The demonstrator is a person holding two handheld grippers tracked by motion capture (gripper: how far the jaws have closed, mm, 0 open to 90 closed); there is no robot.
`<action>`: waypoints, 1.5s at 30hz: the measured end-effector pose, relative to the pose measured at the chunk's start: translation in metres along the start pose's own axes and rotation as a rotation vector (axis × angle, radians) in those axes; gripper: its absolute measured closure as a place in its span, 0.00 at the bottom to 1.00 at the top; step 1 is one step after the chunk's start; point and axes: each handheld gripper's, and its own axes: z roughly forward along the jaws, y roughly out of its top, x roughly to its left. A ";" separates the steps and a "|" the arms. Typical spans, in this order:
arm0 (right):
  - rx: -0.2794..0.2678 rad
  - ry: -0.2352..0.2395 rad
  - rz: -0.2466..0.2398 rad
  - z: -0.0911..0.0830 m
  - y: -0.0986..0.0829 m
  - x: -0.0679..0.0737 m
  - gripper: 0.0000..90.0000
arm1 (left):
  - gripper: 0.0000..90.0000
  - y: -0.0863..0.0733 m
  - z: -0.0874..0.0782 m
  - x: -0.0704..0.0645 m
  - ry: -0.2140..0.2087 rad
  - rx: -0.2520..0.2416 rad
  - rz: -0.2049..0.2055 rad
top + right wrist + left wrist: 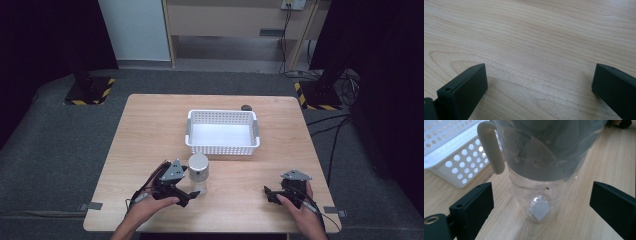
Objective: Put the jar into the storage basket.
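Observation:
A clear plastic bottle (198, 171) with a wide grey cap stands upright on the wooden table (150, 130), just in front of the white basket. In the left gripper view the bottle (541, 170) looms close, with a cream loop handle (491, 147) at its cap. My left gripper (191, 194) is open, and its jaws stand wide apart on either side of the bottle's base without touching it (541, 192). My right gripper (270, 195) rests near the table's front right, open over bare wood (540, 68) with nothing between its jaws.
A white perforated basket (222, 148) sits at the table's middle, its corner close behind the bottle (454, 162). A small dark object (246, 107) lies behind the basket near the far edge. Bare wood lies to the left and between my hands.

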 end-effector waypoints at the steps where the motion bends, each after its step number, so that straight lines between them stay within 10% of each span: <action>1: 0.000 0.000 0.000 0.000 0.000 0.000 0.00 | 0.05 0.001 0.000 0.000 0.000 -0.002 -0.001; 45: -0.001 0.000 -0.001 0.000 0.000 0.000 0.00 | 0.33 0.024 0.010 0.003 -0.030 -0.066 0.020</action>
